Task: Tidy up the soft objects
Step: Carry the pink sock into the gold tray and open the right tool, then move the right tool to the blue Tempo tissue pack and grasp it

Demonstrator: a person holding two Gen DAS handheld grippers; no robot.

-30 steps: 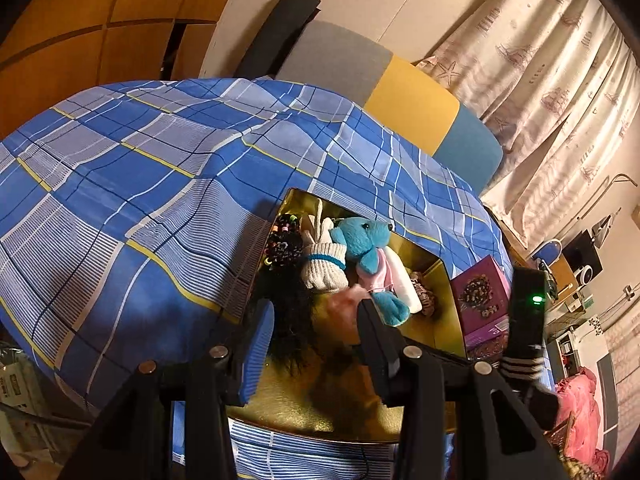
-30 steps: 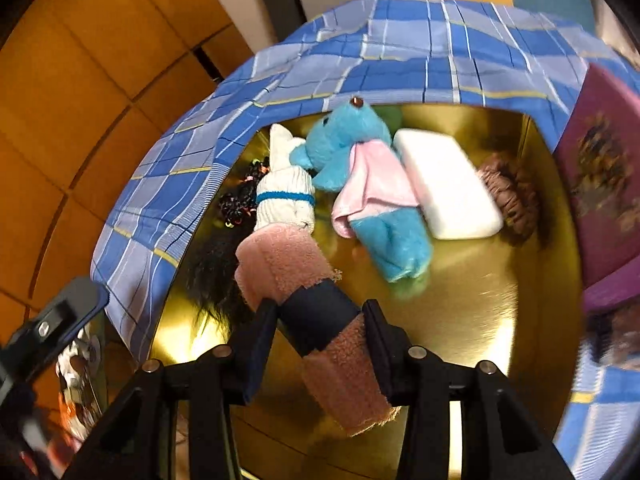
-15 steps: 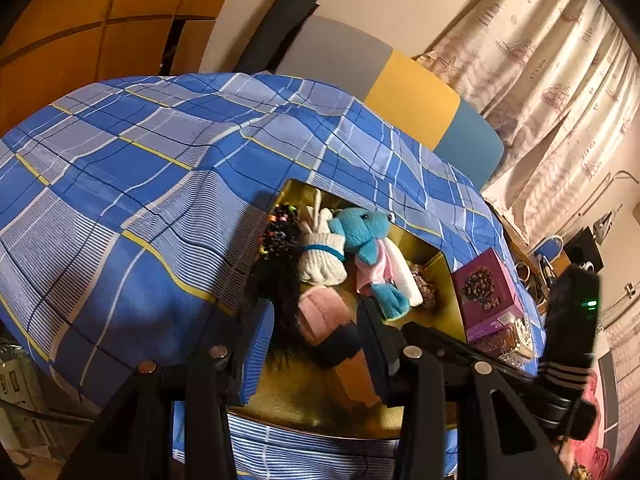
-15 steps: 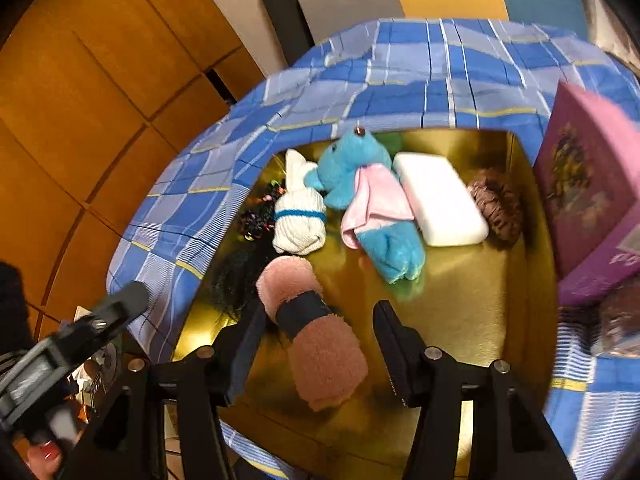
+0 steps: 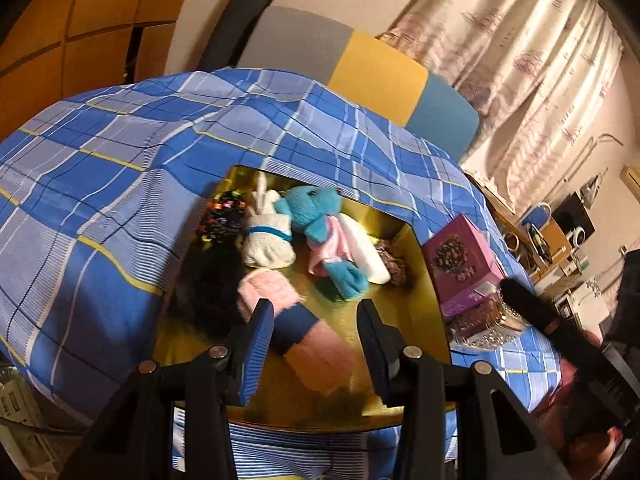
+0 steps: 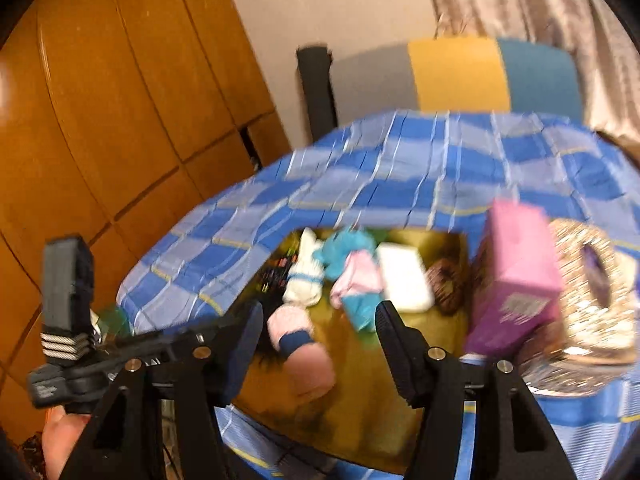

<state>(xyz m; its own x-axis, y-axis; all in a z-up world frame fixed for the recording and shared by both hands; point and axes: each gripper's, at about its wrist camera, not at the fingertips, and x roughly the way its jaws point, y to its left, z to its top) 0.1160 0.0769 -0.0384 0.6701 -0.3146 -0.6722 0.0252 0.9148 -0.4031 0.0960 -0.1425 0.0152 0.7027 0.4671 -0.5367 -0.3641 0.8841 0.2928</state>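
Observation:
A gold tray (image 5: 416,292) (image 6: 372,412) lies on the blue plaid bed. In it lie a pink roll with a dark blue band (image 5: 296,328) (image 6: 298,344), a white sock bundle (image 5: 268,240) (image 6: 304,284), a blue plush toy with pink cloth (image 5: 320,224) (image 6: 352,264), a white pad (image 5: 368,252) (image 6: 404,276), a brown scrunchie (image 5: 394,262) (image 6: 444,284) and black hair (image 5: 212,280). My left gripper (image 5: 316,340) is open over the near end of the tray, above the pink roll. My right gripper (image 6: 318,344) is open and empty, back from the tray.
A purple box (image 5: 460,260) (image 6: 516,280) stands right of the tray, next to a glittery ring-shaped thing (image 6: 592,300). A grey, yellow and blue headboard (image 5: 380,76) is behind the bed. Wooden panels (image 6: 120,120) are on the left. The right wrist view is blurred.
My right gripper opened, left the pink roll lying in the tray, and pulled back and up. My left gripper stayed open and shifted slightly nearer the tray.

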